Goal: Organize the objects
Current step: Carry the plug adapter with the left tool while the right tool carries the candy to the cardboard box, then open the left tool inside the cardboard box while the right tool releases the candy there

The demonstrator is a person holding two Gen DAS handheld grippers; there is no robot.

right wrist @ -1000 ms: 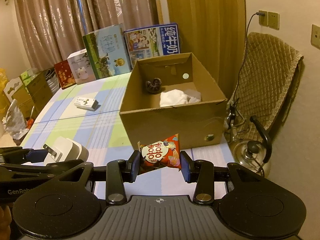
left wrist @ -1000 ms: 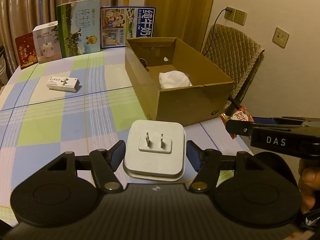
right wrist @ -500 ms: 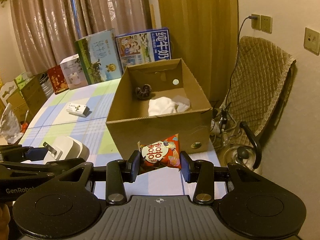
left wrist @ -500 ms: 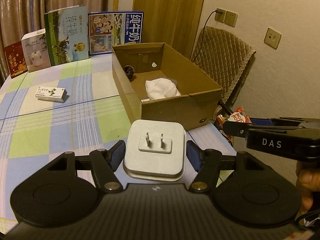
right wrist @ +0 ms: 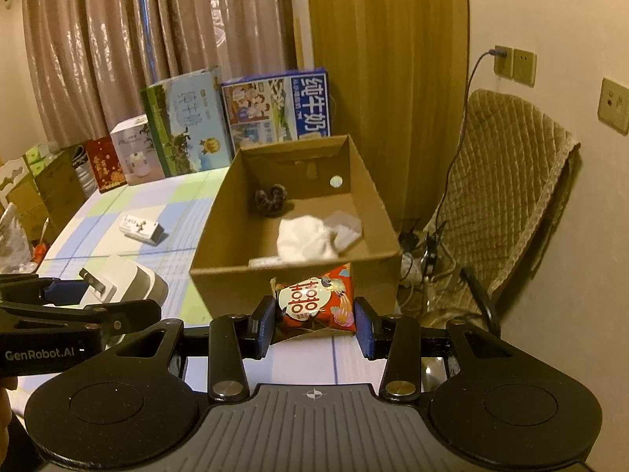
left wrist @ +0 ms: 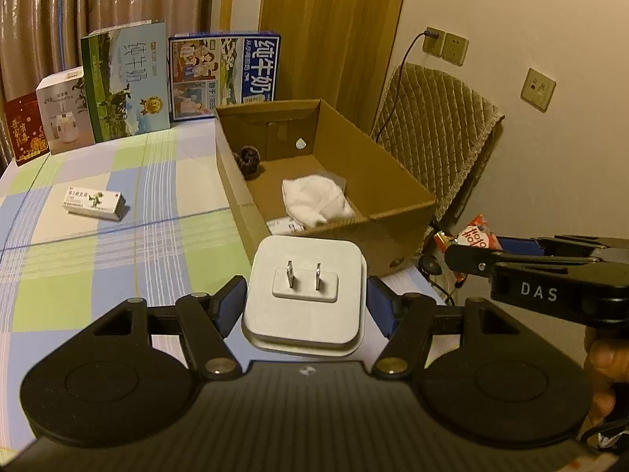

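Note:
My left gripper (left wrist: 304, 308) is shut on a white plug adapter (left wrist: 304, 295), prongs facing the camera, held above the table just short of the open cardboard box (left wrist: 393, 220). My right gripper (right wrist: 314, 320) is shut on a red snack packet (right wrist: 316, 303), held before the box's (right wrist: 220, 275) near wall. Inside the box lie a white cloth (right wrist: 304, 238), a dark scrunchie (right wrist: 271, 198) and a flat white item. The adapter also shows in the right wrist view (right wrist: 129, 283), the packet in the left wrist view (left wrist: 473, 236).
A small white carton (left wrist: 94, 202) lies on the checked tablecloth (left wrist: 98, 259) to the left. Milk cartons and gift boxes (left wrist: 125, 82) stand along the far edge. A quilted chair (right wrist: 507, 181), cables and a wall stand right of the table.
Both grippers have risen and moved towards the box with their loads; the views now look down into the box more steeply.

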